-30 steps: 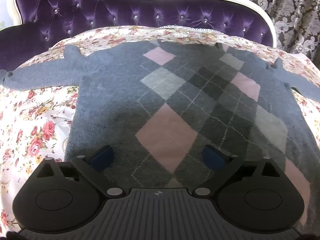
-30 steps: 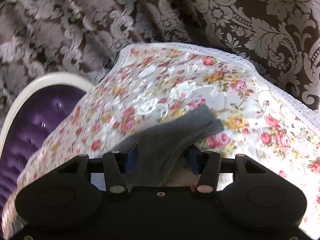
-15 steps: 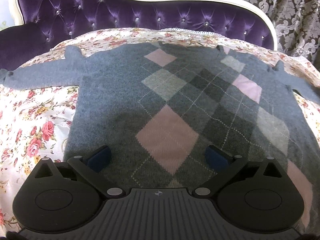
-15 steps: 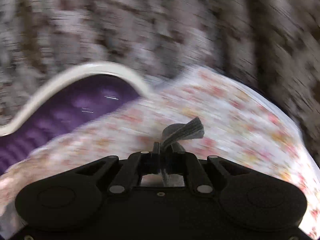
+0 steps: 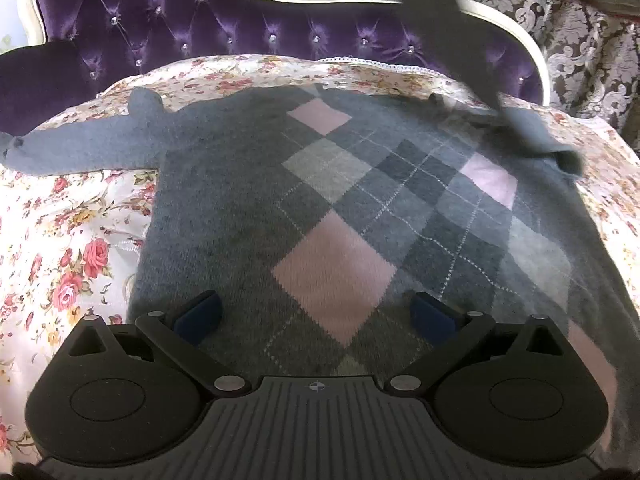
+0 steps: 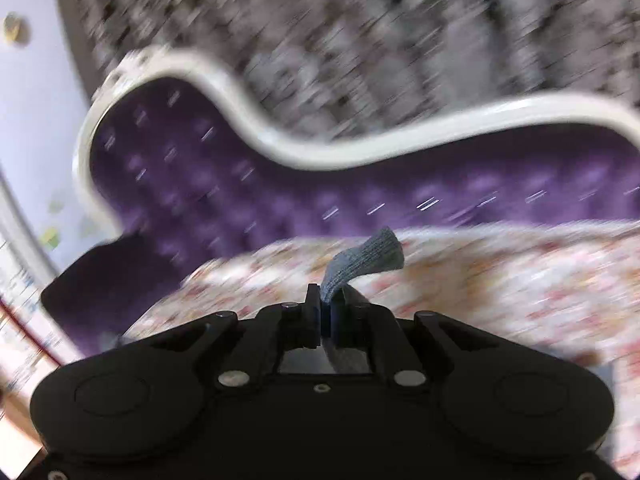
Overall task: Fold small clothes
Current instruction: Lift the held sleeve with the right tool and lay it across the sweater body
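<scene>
Surroundings: purple tufted headboard point(image 5: 248, 36) with a white curved frame, patterned curtain point(image 5: 592, 60) behind it, floral bedspread point(image 5: 60, 240) beneath the work. Argyle sweater point(image 5: 332, 216), grey with pink diamonds, lies flat on the bedspread, one sleeve point(image 5: 76, 148) stretched out to the left. Left gripper point(image 5: 316, 316) sits low over the hem, fingers spread wide, gripping nothing. The other sleeve point(image 5: 436, 20) rises blurred above the far right shoulder, crossing in front of the headboard. Right wrist view, heavily motion-blurred, supplies what the left cannot: right gripper point(image 6: 326, 312) pressed together on the cuff point(image 6: 368, 260), which sticks out beyond the tips.
</scene>
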